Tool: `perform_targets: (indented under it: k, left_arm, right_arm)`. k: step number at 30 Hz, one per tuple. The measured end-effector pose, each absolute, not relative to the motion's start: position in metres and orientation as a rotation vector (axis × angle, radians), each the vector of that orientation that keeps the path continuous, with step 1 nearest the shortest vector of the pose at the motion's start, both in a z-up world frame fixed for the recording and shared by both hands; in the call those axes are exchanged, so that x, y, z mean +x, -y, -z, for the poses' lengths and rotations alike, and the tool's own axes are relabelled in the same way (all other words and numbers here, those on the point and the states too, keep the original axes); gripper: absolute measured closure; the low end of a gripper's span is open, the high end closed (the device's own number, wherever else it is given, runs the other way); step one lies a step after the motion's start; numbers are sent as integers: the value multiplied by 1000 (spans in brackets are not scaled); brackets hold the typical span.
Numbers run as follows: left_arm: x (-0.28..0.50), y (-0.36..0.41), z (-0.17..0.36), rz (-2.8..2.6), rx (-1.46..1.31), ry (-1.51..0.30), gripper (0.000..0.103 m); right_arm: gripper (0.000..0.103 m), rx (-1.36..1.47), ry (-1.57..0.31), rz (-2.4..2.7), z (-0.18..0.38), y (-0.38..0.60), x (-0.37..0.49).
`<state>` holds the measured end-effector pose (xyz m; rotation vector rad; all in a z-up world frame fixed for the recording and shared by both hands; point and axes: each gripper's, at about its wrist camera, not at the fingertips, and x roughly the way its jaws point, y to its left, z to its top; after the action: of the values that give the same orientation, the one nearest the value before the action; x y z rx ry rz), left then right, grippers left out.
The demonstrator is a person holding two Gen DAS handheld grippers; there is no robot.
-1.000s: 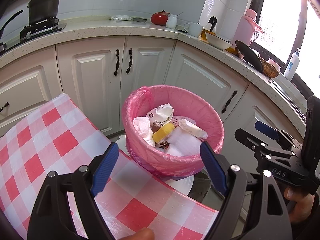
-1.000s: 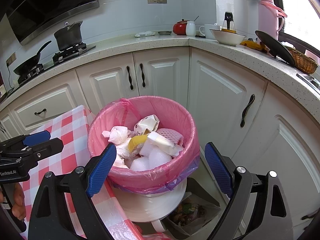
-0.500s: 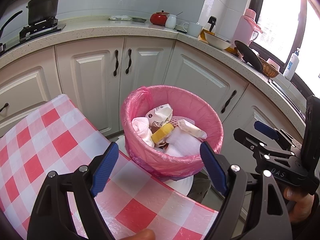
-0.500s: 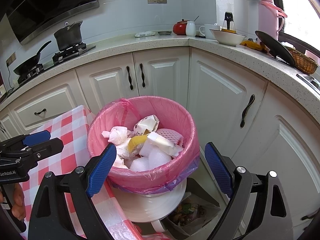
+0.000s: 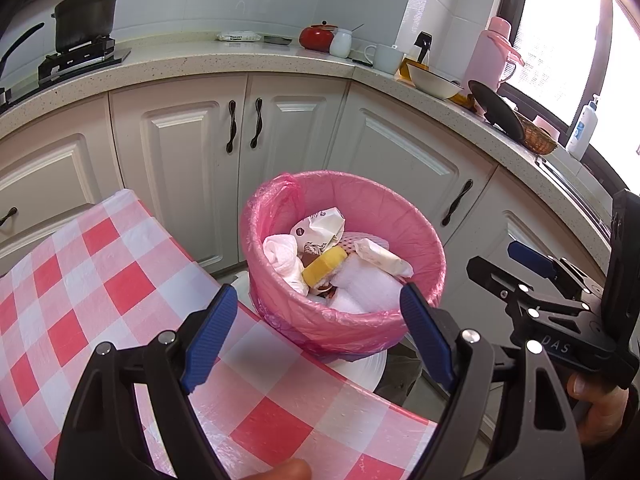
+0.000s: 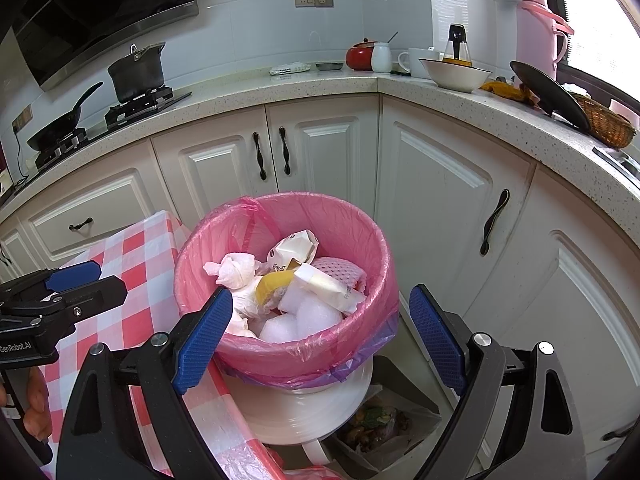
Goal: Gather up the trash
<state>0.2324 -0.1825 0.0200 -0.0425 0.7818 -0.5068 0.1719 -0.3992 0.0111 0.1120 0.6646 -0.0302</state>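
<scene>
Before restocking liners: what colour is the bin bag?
Pink bin bag, clearest in the right wrist view.

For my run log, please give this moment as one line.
left gripper: open, empty | right gripper: open, empty | pink-lined trash bin: full, beside checkered table

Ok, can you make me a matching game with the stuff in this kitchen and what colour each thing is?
Things:
1. bin liner
2. cooking pot
3. thermos
4. sugar pot

Colours:
A. red
B. black
C. see-through pink
D. pale solid pink

Pairs: 1-C, 2-B, 3-D, 4-A
</scene>
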Motion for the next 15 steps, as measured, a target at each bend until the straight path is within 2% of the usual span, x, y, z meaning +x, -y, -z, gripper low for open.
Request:
perform_targets:
  k: [15]
  left_arm:
    - [231,186,-22,509,-39,-781,23]
  right_arm:
    - [19,112,-665,30,-11,399,172]
